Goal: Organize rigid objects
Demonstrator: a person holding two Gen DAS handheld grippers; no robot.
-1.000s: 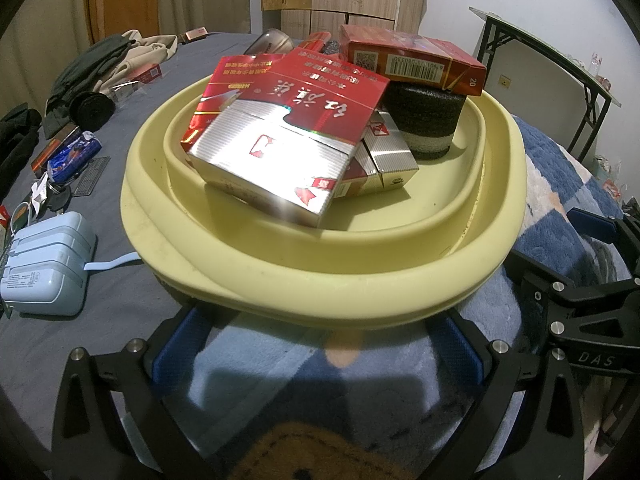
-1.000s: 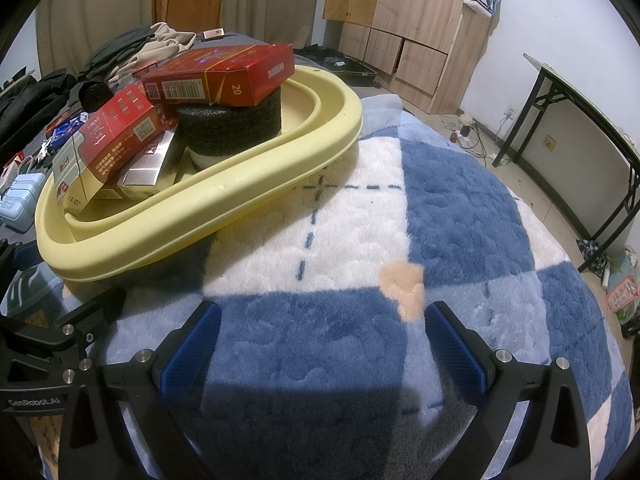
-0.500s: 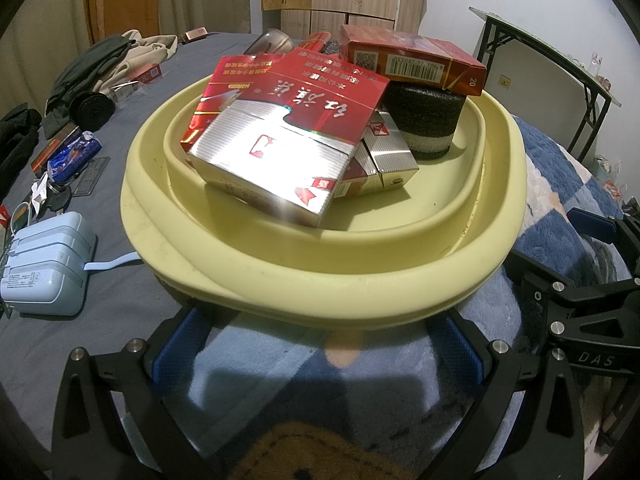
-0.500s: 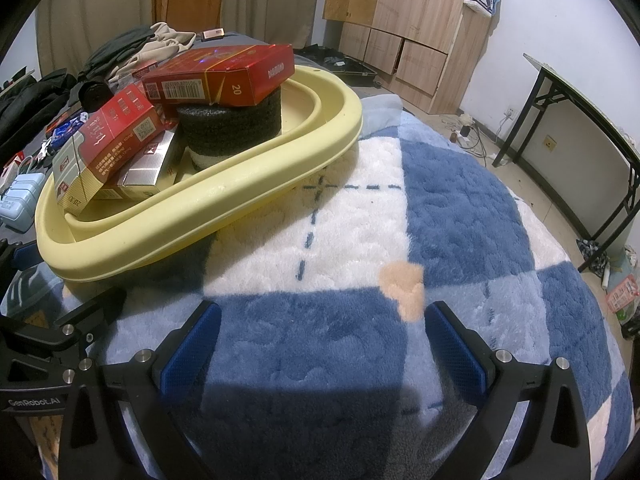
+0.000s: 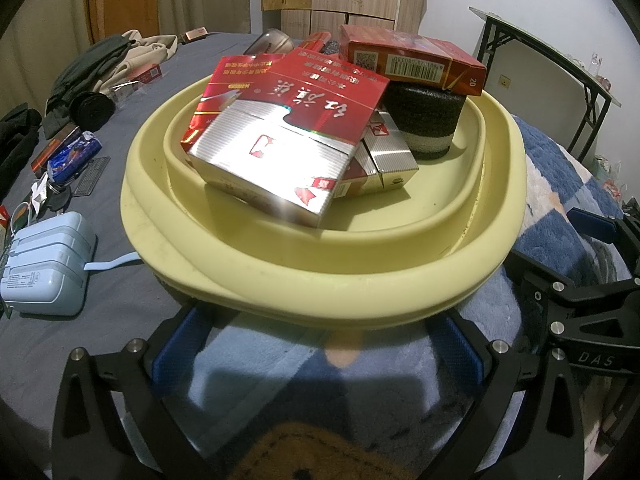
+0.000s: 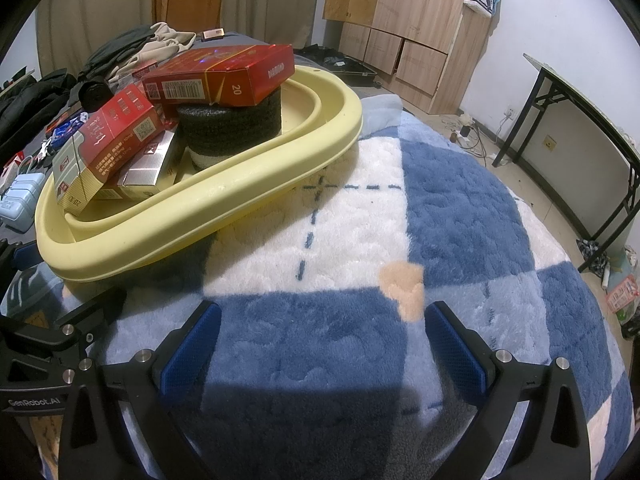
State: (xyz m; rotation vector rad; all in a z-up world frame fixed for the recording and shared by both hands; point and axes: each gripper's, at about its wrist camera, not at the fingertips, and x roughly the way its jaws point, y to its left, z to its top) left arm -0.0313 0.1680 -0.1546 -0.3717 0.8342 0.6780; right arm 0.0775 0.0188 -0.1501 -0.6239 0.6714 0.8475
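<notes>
Covering the bed: a plush blanket (image 6: 460, 208) in blue, pale blue and white checks with dashed stitching, beside a grey sheet (image 5: 120, 312) strewn with small items.

Room: wooden wardrobe with drawers (image 6: 404, 28) at the back; black-legged folding bench (image 6: 580, 120) against the white wall at right; cables and litter on the floor below it; heap of clothes (image 5: 108, 64) at the far left of the bed.

Item 1: pale yellow basin (image 5: 320, 292), double-rimmed, resting partly on the blanket, partly on the sheet.

Item 2: red-and-silver cigarette cartons (image 5: 288, 132), stacked at a tilt inside the basin; top face carries white Chinese characters and a QR code; a side panel in the right wrist view reads "10mg".

Item 3: black foam cylinder (image 5: 428, 120) with a pale lower band, upright in the basin, touching the silver cartons.

Item 4: red carton (image 6: 224, 76) lying flat on the cylinder; barcode, "20" on the end flap, a brand word too small to read with certainty.

Item 5: light blue plastic case (image 5: 44, 268) with a strap, on the sheet left of the basin.

Left claw (image 5: 316, 356): blue pads spread apart, empty, just short of the basin's near rim. Marked "GenRobot.AI" in the right wrist view.

Right claw (image 6: 322, 344): pads apart, empty, over the blanket, right of the basin. Marked "DAS" in the left wrist view.
</notes>
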